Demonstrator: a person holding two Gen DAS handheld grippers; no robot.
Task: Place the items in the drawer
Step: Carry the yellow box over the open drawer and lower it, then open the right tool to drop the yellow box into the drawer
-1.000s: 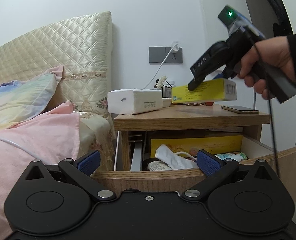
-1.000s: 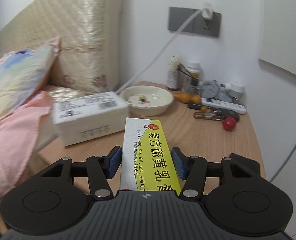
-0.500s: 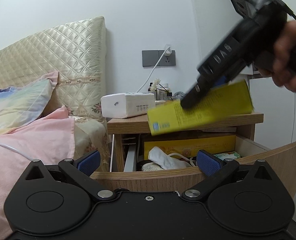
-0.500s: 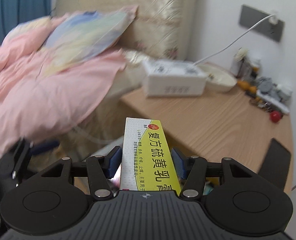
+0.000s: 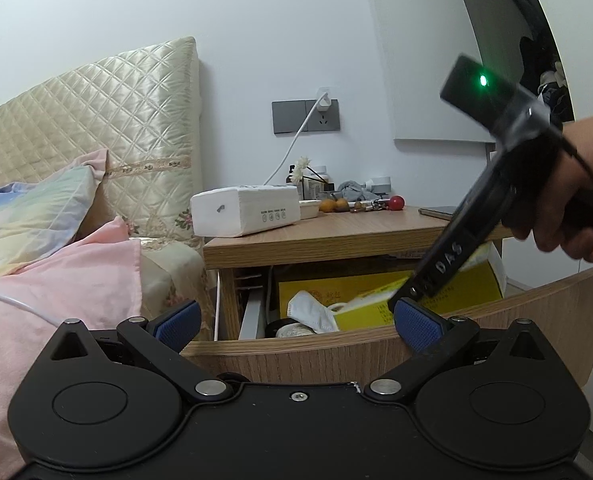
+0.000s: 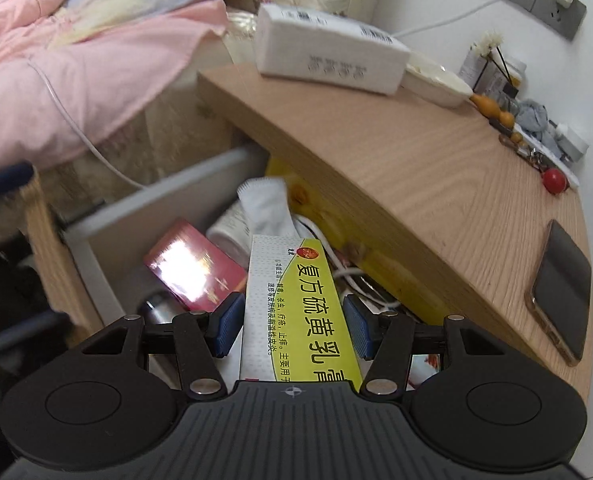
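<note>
The right gripper (image 6: 292, 330) is clamping the yellow-and-white box (image 6: 296, 308) between its 2 pads, tilting it down inside the open drawer (image 5: 376, 350). The left gripper (image 5: 296, 322) is hovering wide apart and empty before the drawer front.

Large green characters "复方硫黄乳膏" are printed on the yellow panel of the ointment box (image 6: 300, 312). The letters "DAS" are marked on the finger of the right gripper (image 5: 410, 298).

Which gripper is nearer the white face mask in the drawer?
Right. The right gripper, holding the yellow and white medicine box, hangs just above the white face mask; the left gripper stays outside the drawer front.
</note>
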